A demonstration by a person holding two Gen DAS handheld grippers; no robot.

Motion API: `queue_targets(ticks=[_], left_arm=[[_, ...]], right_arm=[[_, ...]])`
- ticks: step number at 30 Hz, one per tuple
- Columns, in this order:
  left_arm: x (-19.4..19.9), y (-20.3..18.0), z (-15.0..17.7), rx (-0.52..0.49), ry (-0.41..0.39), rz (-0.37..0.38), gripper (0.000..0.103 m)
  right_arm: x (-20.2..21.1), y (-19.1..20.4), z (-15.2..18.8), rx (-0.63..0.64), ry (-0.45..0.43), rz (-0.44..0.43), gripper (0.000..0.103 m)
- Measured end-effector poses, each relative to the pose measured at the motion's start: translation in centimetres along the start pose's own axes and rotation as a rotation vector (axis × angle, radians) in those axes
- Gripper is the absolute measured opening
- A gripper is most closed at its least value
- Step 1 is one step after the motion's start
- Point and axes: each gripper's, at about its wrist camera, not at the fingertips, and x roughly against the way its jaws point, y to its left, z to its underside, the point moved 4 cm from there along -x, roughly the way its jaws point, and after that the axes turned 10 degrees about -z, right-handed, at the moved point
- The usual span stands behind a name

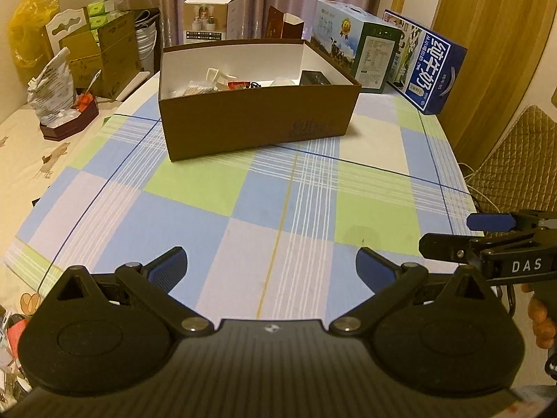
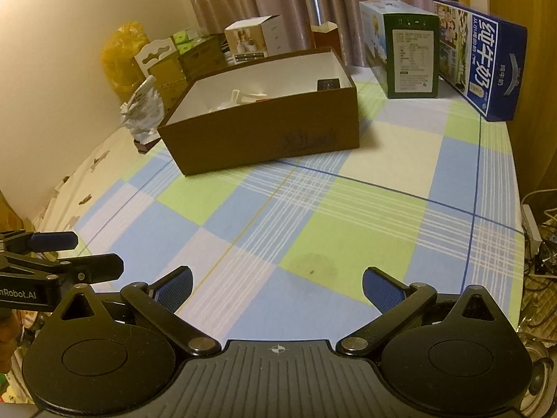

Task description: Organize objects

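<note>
A brown cardboard box (image 1: 257, 122) (image 2: 264, 129) with a white inside stands open at the far middle of the checked tablecloth. Inside lie white plastic pieces (image 1: 217, 76) (image 2: 243, 97), a small red item (image 1: 238, 84) and a black box (image 1: 315, 77) (image 2: 328, 84). My left gripper (image 1: 271, 264) hovers open and empty over the near part of the table. My right gripper (image 2: 277, 284) is open and empty too, and appears at the right edge of the left wrist view (image 1: 449, 235). In the right wrist view the left gripper (image 2: 94, 254) shows at the left edge.
Milk cartons (image 1: 426, 66) (image 2: 484, 59) and a green-sided carton (image 1: 369, 55) (image 2: 412, 55) stand at the back right. Small boxes (image 1: 212, 17), a yellow bag (image 1: 29, 31) and a crumpled packet (image 1: 52, 87) crowd the back left. A quilted chair (image 1: 522, 160) and cables (image 2: 539, 244) sit off the right edge.
</note>
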Motion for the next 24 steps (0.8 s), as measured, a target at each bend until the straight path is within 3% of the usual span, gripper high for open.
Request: queue_targets(ticks=[24], left_arm=[[0.4, -1.2, 1.3, 0.005, 0.007, -0.010, 0.102]], right_arm=[[1.1, -0.8, 1.4, 0.004, 0.016, -0.003, 0.101]])
